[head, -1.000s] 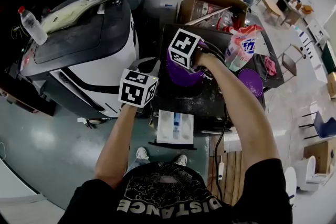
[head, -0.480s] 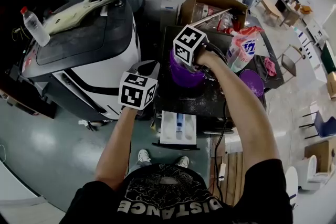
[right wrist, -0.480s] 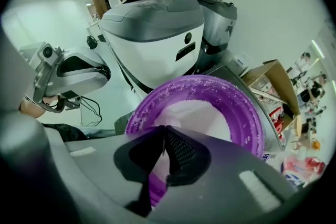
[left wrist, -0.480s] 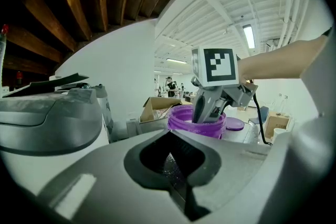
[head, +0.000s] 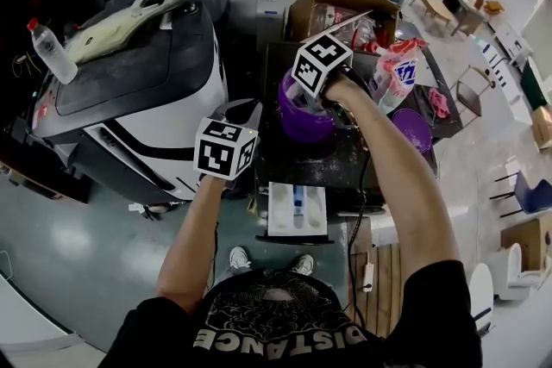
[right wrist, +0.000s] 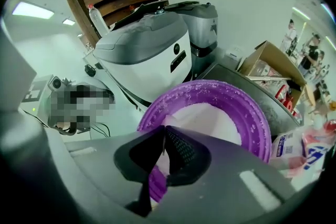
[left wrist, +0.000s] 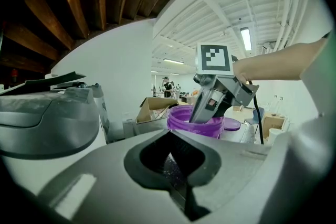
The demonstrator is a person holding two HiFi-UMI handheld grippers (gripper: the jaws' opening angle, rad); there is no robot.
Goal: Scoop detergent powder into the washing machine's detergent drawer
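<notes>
Right gripper point(right wrist: 163, 132): jaws clenched on a thin pale strip point(right wrist: 164, 144), tips pointing down into the purple tub point(head: 297, 123) of white powder point(right wrist: 210, 119). Left gripper point(left wrist: 171, 150): jaws closed on nothing, left of the tub. Detergent drawer point(head: 280, 215): open, nearer the person than the tub, long axis pointing at the person.

Ceiling strip lamps point(left wrist: 245, 38) give bright, even light, and the floor point(head: 78, 228) carries a soft sheen. Every view bulges like a fisheye, with black corners. The left tongs point(left wrist: 170, 139) and right tongs point(right wrist: 164, 128) loom blurred and shadowed close to the lens; farther things are sharper.
</notes>
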